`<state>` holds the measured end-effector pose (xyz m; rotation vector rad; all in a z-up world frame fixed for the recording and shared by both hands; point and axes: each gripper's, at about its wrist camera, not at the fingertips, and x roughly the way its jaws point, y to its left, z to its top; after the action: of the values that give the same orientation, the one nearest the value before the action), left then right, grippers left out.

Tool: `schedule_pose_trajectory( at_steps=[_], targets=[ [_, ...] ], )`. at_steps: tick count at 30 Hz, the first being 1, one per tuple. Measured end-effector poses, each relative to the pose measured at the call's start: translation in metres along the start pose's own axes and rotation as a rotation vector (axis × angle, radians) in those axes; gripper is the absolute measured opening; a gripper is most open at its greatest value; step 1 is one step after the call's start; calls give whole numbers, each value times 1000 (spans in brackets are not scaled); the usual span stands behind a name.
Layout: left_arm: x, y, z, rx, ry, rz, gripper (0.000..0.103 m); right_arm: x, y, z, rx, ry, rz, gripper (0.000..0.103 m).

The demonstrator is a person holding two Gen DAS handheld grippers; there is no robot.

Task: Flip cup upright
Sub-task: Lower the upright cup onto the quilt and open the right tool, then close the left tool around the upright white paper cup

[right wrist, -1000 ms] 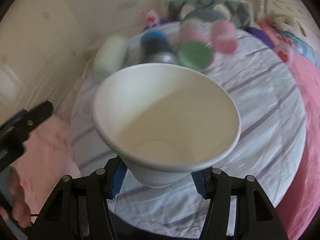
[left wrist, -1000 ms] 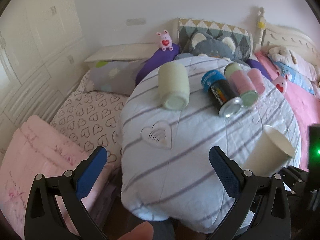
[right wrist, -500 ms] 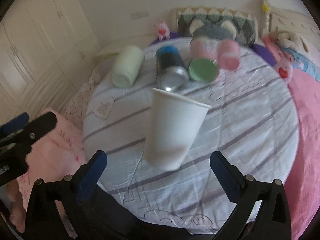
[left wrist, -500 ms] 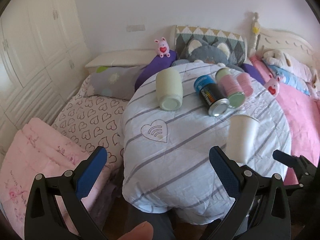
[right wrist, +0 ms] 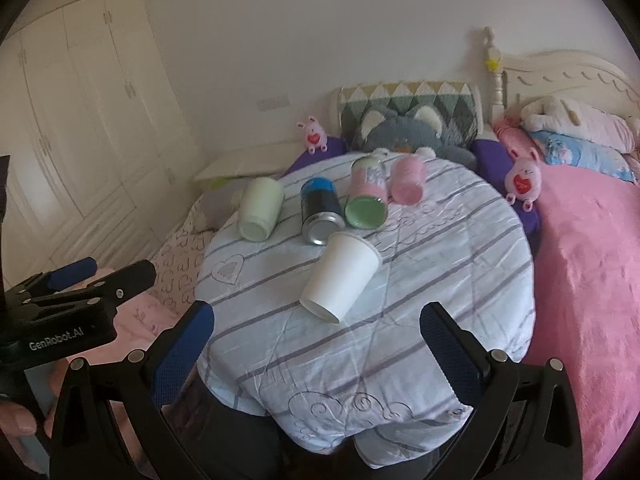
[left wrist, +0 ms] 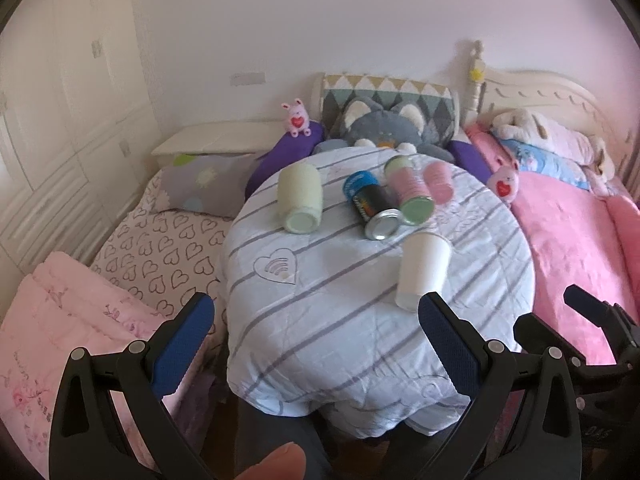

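A white paper cup (left wrist: 422,270) stands upright on its narrow base, mouth up, on the striped cloth of a round table (left wrist: 344,320). It also shows in the right wrist view (right wrist: 340,276). My left gripper (left wrist: 316,340) is open and empty, low at the table's near edge, left of the cup. My right gripper (right wrist: 316,348) is open and empty, pulled back just short of the cup.
Behind the cup lie a pale green can (left wrist: 300,198), a black and blue can (left wrist: 372,204), a pink can with a green lid (left wrist: 408,192) and a pink cup (left wrist: 438,176). Beds, pillows and plush toys surround the table. A wardrobe stands at left.
One second ago my right gripper held the cup. It let go, opened wide and drew back. The cup now stands free on the table. The left gripper pulled back too.
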<state>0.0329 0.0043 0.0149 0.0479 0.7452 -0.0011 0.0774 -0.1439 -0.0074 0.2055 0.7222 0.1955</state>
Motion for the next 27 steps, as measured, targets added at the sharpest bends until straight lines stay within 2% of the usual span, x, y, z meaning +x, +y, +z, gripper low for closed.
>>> schedule_pose_trajectory(
  at_steps=[6,16,22,27],
  targets=[
    [-10,-11,-5,18,-2,-11,103,-18,-5,-1,4,-46,-14,103],
    [-5,-24,-6,37,20,-36,103,-23,-24,-4,43,-59,-21,103],
    [21,-43,1,71,72,-55,103,-18,-42,-5,65,-45,-53,103],
    [67,-67,9,121,166,-86,103,-6,-64,-3,101,-24,-77,103]
  ],
)
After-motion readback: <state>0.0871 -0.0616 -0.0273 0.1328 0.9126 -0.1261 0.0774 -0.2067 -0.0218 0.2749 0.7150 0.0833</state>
